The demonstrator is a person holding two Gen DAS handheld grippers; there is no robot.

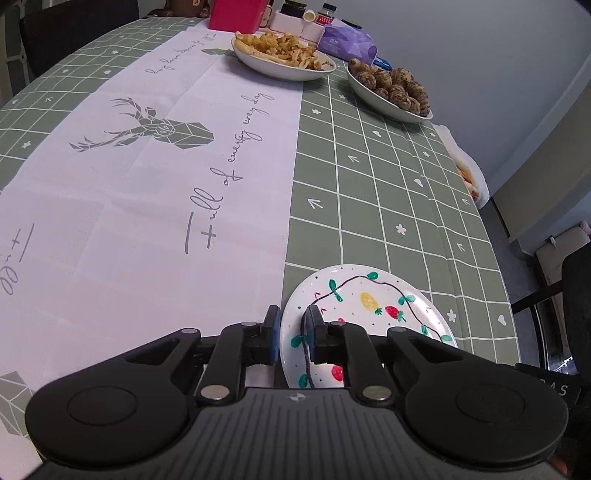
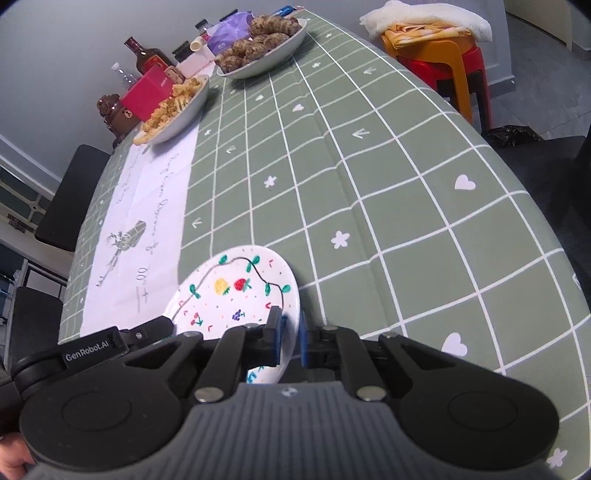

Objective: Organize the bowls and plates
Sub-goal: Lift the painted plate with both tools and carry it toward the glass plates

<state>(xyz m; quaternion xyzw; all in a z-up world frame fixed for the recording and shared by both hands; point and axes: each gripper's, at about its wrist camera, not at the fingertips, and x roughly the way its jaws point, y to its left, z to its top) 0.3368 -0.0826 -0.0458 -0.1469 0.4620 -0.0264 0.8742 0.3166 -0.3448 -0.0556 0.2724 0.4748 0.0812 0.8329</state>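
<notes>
A small white plate (image 1: 373, 306) painted with fruit and a vine is held over the green checked tablecloth (image 1: 369, 184). My left gripper (image 1: 293, 332) is shut on its left rim. The same plate shows in the right wrist view (image 2: 236, 288), where my right gripper (image 2: 290, 336) is shut on its right rim. The left gripper's body (image 2: 110, 347) shows at the plate's far side there. A bowl of fried food (image 1: 284, 55) and a bowl of brown round food (image 1: 391, 92) stand at the table's far end.
A red box (image 1: 236, 14), jars, a bottle (image 2: 147, 55) and a purple packet (image 1: 343, 40) crowd the far end. A white runner with a deer print (image 1: 147, 147) lies along the table. Stacked orange and red stools (image 2: 443, 55) stand beside the table's right edge.
</notes>
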